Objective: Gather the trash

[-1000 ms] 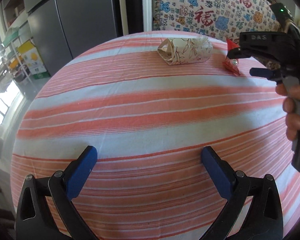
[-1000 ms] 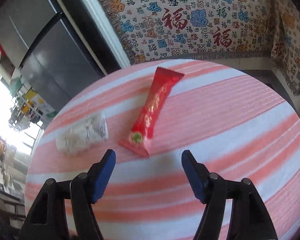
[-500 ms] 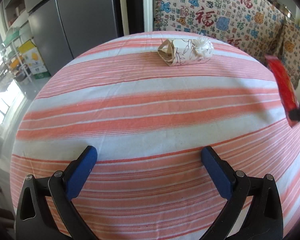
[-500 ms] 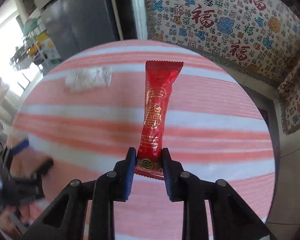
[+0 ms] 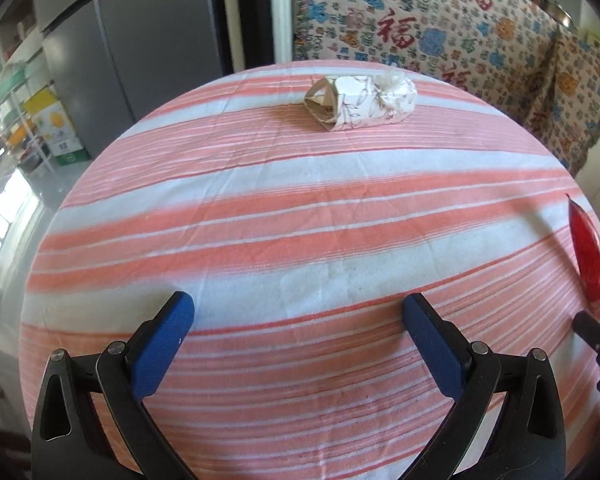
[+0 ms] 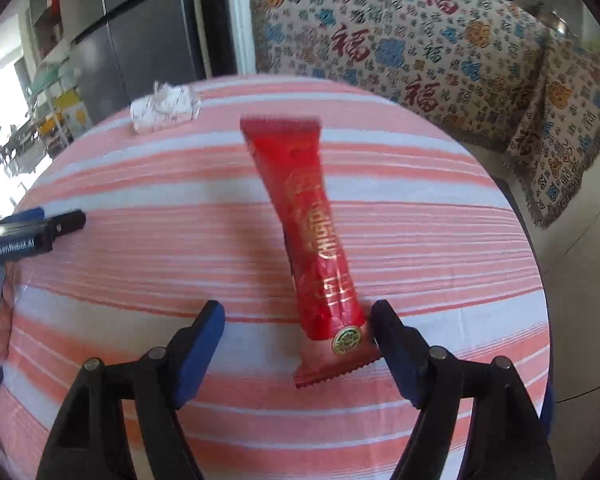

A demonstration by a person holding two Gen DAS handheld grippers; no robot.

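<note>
A long red snack wrapper (image 6: 320, 240) stands between the jaws of my right gripper (image 6: 298, 338), leaning against the right pad; the jaws are spread wide. It also shows at the right edge of the left wrist view (image 5: 590, 256). A crumpled white floral paper pack (image 5: 360, 102) lies at the table's far side, also in the right wrist view (image 6: 166, 108). My left gripper (image 5: 300, 336) is open and empty above the near part of the striped table (image 5: 260, 220).
The round table has a pink and white striped cloth. A patterned sofa cover (image 6: 440, 40) lies behind it, a grey fridge (image 5: 140, 40) at the back left. The left gripper shows at the left of the right wrist view (image 6: 32, 232).
My right gripper closed on the red wrapper and carried it toward the near right side of the table; now its jaws have opened wide around it. The left gripper has stayed put.
</note>
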